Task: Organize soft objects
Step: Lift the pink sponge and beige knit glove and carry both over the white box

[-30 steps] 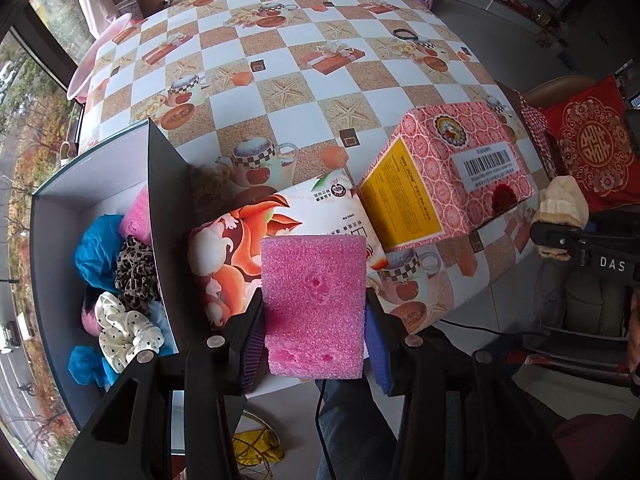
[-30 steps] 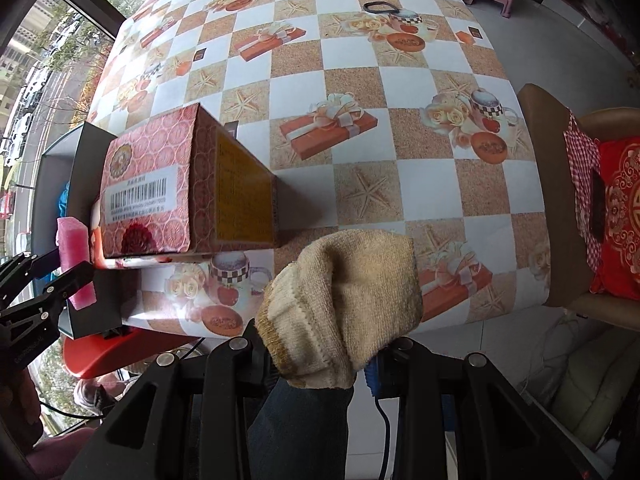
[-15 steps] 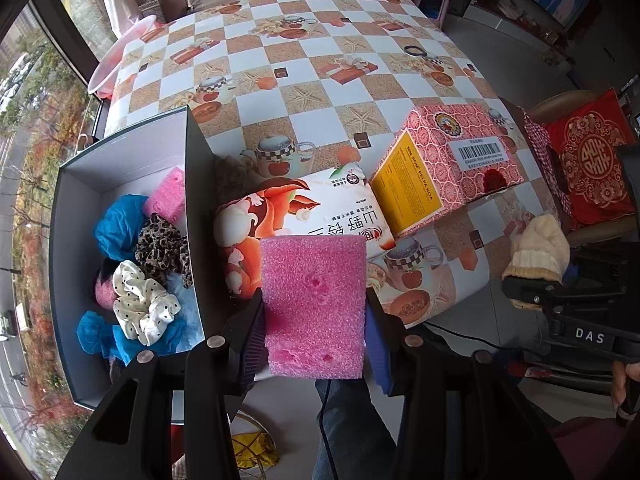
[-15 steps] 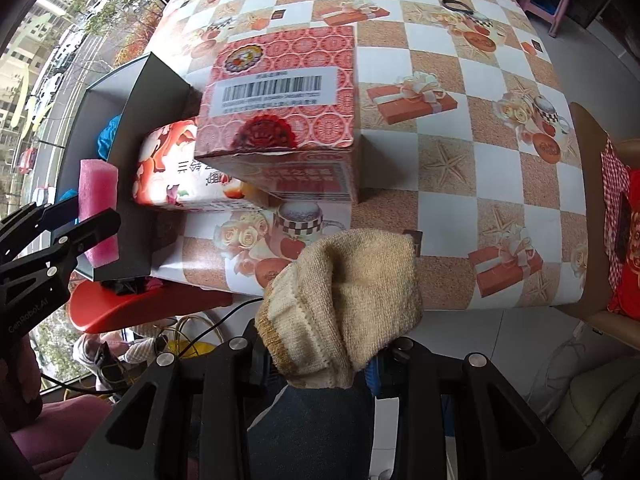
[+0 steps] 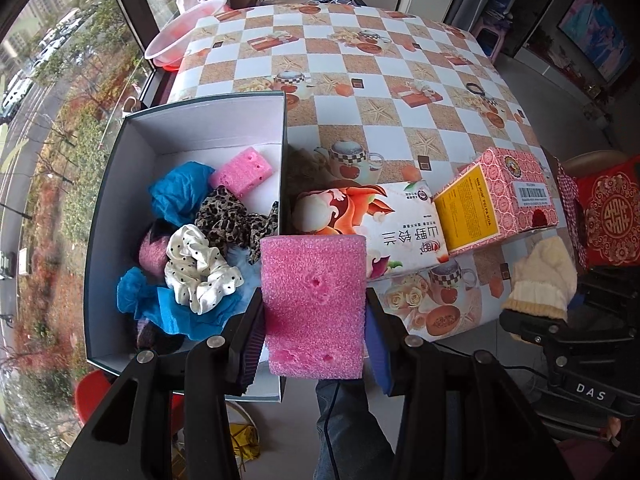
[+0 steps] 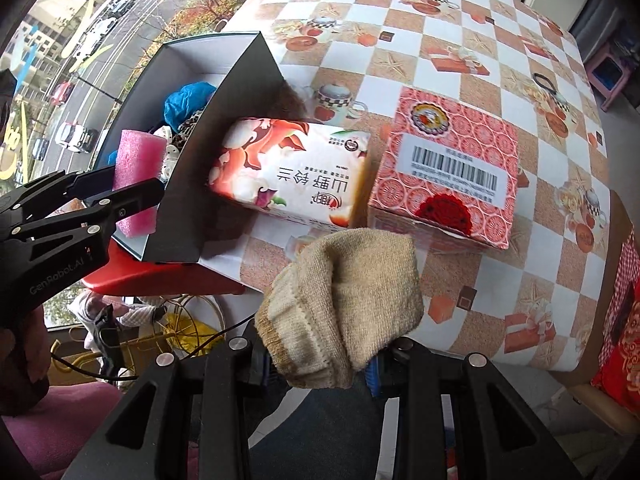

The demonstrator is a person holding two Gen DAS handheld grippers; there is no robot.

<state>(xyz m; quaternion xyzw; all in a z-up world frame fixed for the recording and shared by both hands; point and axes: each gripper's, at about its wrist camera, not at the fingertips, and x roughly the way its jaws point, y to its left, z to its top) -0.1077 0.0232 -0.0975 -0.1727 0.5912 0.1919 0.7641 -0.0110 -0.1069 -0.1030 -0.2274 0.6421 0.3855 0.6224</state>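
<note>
My left gripper is shut on a pink foam sponge, held above the near right corner of an open grey box; the sponge also shows in the right wrist view. The box holds another pink sponge, blue cloths, a leopard scrunchie and a white dotted scrunchie. My right gripper is shut on a beige knit glove, held off the table's near edge; the glove also shows in the left wrist view.
A floral tissue pack and a pink patterned carton lie on the checkered table right of the box. A pink basin sits at the far left edge. A red cushioned chair stands to the right.
My left gripper with the sponge has risen and swung left, so the box's inside is in full view. My right gripper with the glove has moved left toward the tissue pack.
</note>
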